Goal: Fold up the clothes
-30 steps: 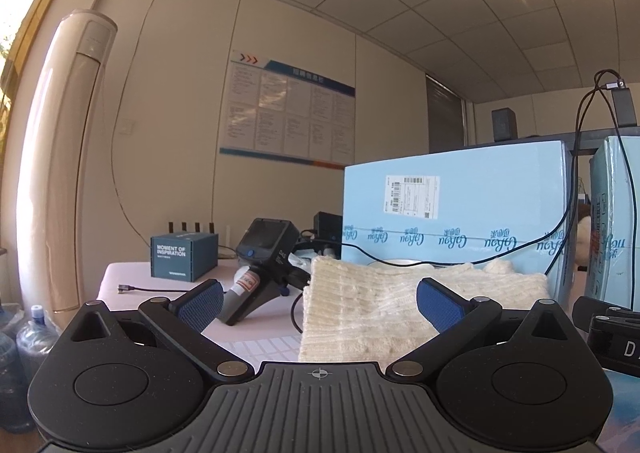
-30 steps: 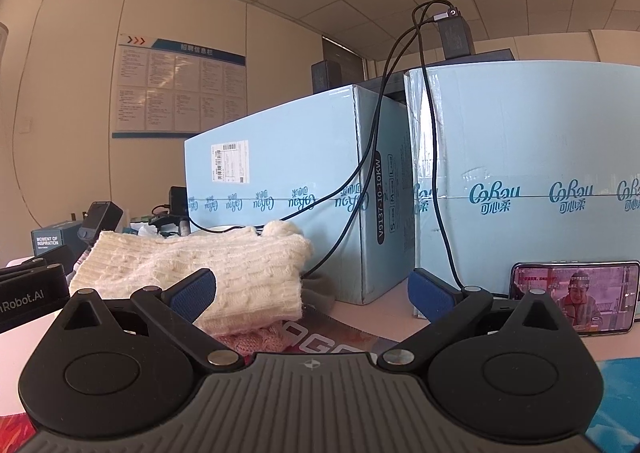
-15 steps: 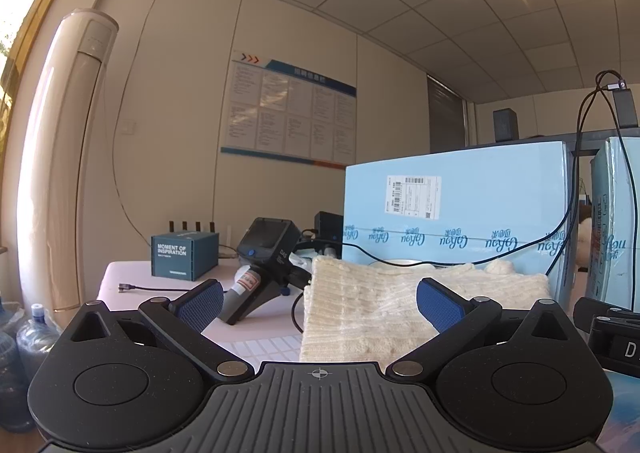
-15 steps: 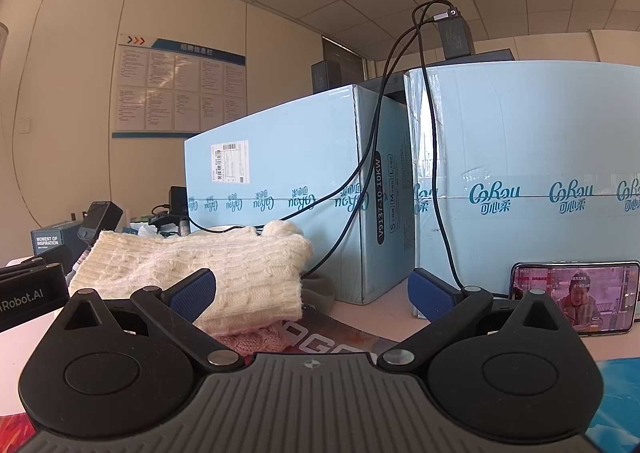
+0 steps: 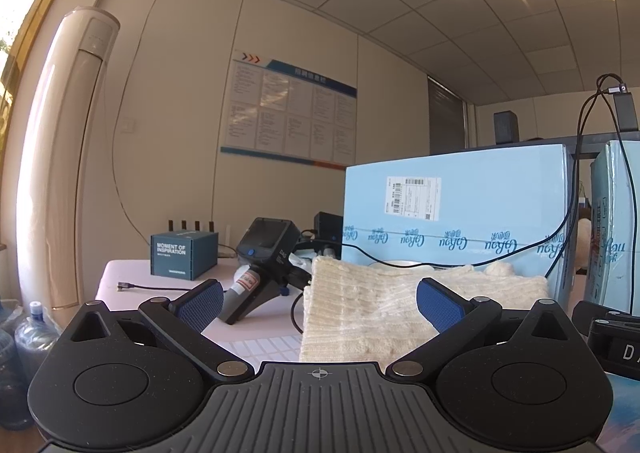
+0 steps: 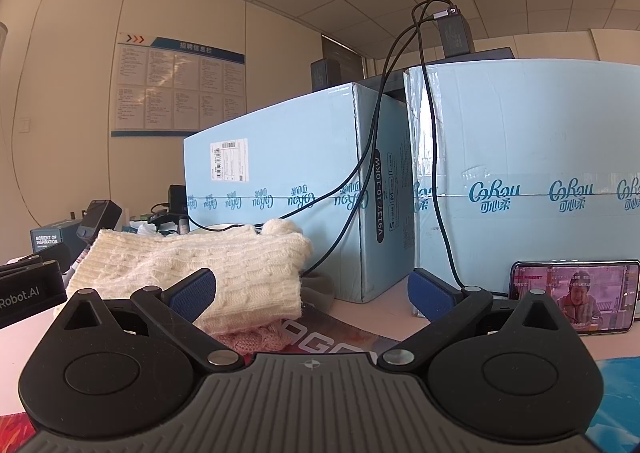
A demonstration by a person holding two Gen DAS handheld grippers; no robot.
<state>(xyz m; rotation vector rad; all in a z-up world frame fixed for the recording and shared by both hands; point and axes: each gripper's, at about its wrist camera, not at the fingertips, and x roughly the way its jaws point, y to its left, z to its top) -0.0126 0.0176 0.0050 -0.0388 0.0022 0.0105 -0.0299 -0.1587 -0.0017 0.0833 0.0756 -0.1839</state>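
Folded cream sweater (image 5: 384, 313) on desk (image 5: 128, 273), before two closed blue cartons (image 6: 280, 181), contents unseen; left gripper (image 5: 320, 303) and right gripper (image 6: 310, 291) jaws released, empty

low tabletop wrist views, shared sweater (image 5: 392, 309)

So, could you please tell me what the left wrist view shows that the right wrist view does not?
Only the left wrist view shows the tall air conditioner and water bottles. Only the right wrist view shows the phone playing a video and a pink knit under the cream sweater. Both show that sweater, the blue cartons, the wall notice board and the small teal box.
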